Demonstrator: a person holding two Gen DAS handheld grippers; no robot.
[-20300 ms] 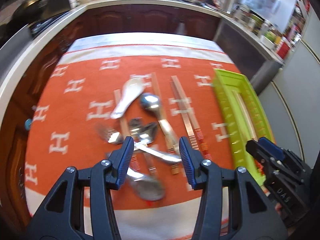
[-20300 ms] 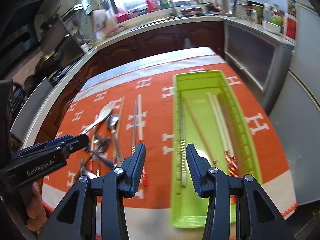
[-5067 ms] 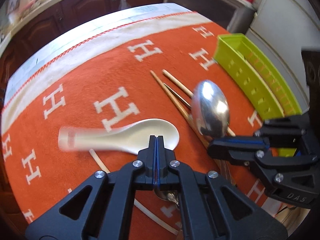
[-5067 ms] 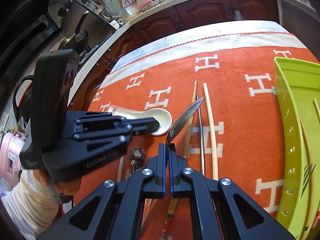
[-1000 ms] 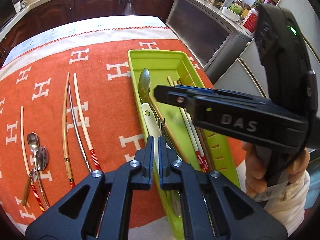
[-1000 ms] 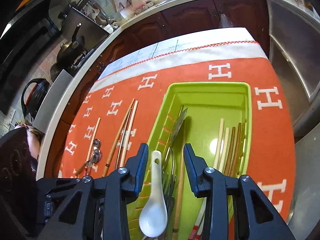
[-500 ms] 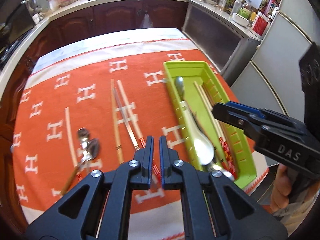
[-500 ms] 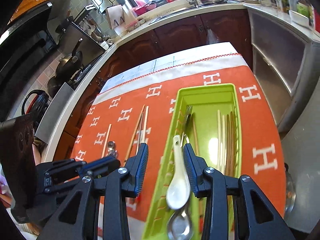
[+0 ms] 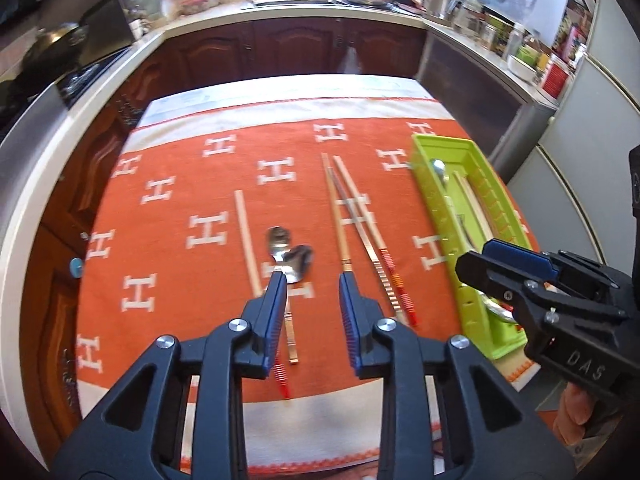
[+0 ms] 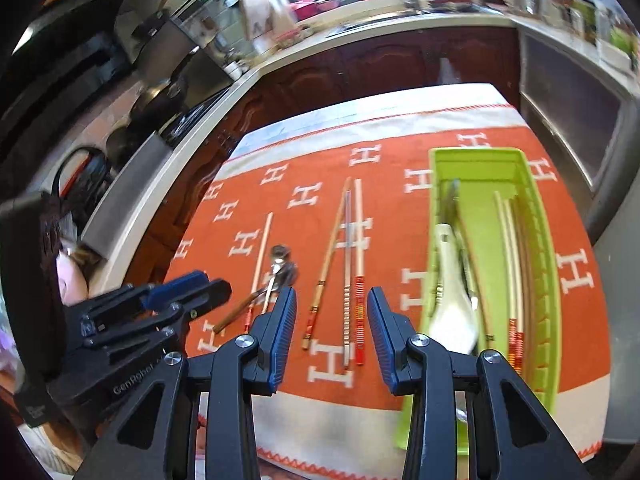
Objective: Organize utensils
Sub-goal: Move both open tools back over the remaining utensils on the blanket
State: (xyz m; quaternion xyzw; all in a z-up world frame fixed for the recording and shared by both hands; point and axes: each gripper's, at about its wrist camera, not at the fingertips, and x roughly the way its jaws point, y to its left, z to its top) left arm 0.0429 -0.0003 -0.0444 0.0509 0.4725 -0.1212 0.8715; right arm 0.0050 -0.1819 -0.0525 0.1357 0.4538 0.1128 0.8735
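Observation:
My left gripper point(image 9: 313, 282) is open and empty above the near part of the orange cloth. Two small metal spoons point(image 9: 289, 255) lie just beyond its left finger, next to a single chopstick point(image 9: 247, 242). Three chopsticks point(image 9: 356, 228) lie right of them. The green tray point(image 9: 442, 216) at the right holds a white ceramic spoon point(image 10: 450, 284), a metal spoon and several chopsticks. My right gripper point(image 10: 332, 300) is open and empty above the three chopsticks point(image 10: 348, 256), left of the tray point(image 10: 550, 264). It also shows in the left wrist view point(image 9: 504, 264).
The orange cloth point(image 9: 180, 200) with white H marks covers a table. Dark wood cabinets and a pale counter point(image 9: 280, 12) run behind and along the left. A stove with pans point(image 10: 160, 96) stands at the far left. A grey appliance point(image 9: 580, 152) is to the right.
My left gripper has opened from nearly shut and pulled back left over the cloth. My right gripper has moved left off the tray and opened wider. The white spoon stays in the tray.

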